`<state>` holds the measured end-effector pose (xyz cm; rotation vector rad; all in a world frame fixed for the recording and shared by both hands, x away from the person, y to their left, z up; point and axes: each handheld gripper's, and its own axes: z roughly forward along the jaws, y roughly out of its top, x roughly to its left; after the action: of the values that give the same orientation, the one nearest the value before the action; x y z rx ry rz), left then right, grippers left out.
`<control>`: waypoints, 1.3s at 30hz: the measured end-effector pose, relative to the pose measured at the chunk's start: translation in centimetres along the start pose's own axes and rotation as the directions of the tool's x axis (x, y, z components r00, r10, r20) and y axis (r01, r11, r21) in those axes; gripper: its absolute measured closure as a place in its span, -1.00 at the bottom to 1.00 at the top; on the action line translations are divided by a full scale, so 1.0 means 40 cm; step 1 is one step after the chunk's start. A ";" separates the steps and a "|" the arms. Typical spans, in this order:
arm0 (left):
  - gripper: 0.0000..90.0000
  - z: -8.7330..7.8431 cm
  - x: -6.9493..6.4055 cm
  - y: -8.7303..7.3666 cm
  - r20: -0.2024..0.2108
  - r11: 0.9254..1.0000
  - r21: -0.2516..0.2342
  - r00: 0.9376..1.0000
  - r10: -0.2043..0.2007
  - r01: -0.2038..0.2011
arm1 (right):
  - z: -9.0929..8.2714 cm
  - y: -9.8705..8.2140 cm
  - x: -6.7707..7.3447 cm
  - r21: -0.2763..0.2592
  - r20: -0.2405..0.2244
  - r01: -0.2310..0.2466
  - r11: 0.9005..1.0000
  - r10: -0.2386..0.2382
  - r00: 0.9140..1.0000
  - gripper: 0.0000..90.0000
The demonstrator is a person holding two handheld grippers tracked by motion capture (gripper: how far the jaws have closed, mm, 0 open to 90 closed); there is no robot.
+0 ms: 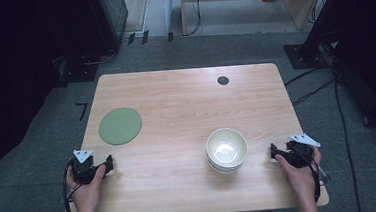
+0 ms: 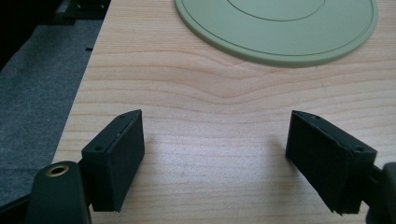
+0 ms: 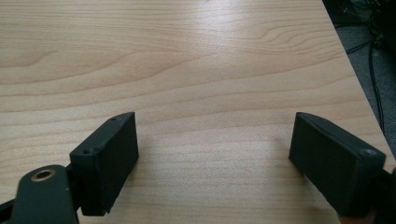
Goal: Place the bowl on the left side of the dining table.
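Observation:
A flat green plate lies on the left half of the wooden table. A stack of cream bowls stands right of centre, near the front. My left gripper rests at the front left corner, held by a hand, just below the plate. In the left gripper view its jaws stand wide apart over bare wood, with the green plate ahead. My right gripper sits at the front right, a short way right of the bowls. Its jaws are also wide apart with nothing between them.
A small dark round cap sits in the tabletop near the far edge. Cables run over the grey floor to the right of the table. The table's right edge lies close to my right gripper.

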<state>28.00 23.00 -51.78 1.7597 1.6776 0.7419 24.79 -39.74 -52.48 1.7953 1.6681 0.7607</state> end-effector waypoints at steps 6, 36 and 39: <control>-0.58 0.000 0.000 0.000 0.000 1.000 0.000 1.000 -0.001 0.001 | 0.002 0.001 -0.002 0.002 -0.006 0.005 1.000 -0.005 1.000 -0.68; -0.58 0.004 0.000 0.004 -0.004 1.000 0.001 1.000 -0.002 0.002 | -0.139 0.103 0.084 -0.195 -0.182 -0.066 0.979 0.030 0.983 -0.23; -0.58 0.002 0.000 0.005 0.003 1.000 0.011 1.000 0.004 -0.004 | -0.148 0.106 0.089 -0.210 -0.196 -0.064 0.976 0.022 0.980 -0.08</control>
<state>28.18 22.99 -51.67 1.7711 1.6800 0.7332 23.53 -36.29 -45.25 1.6541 1.5998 1.1206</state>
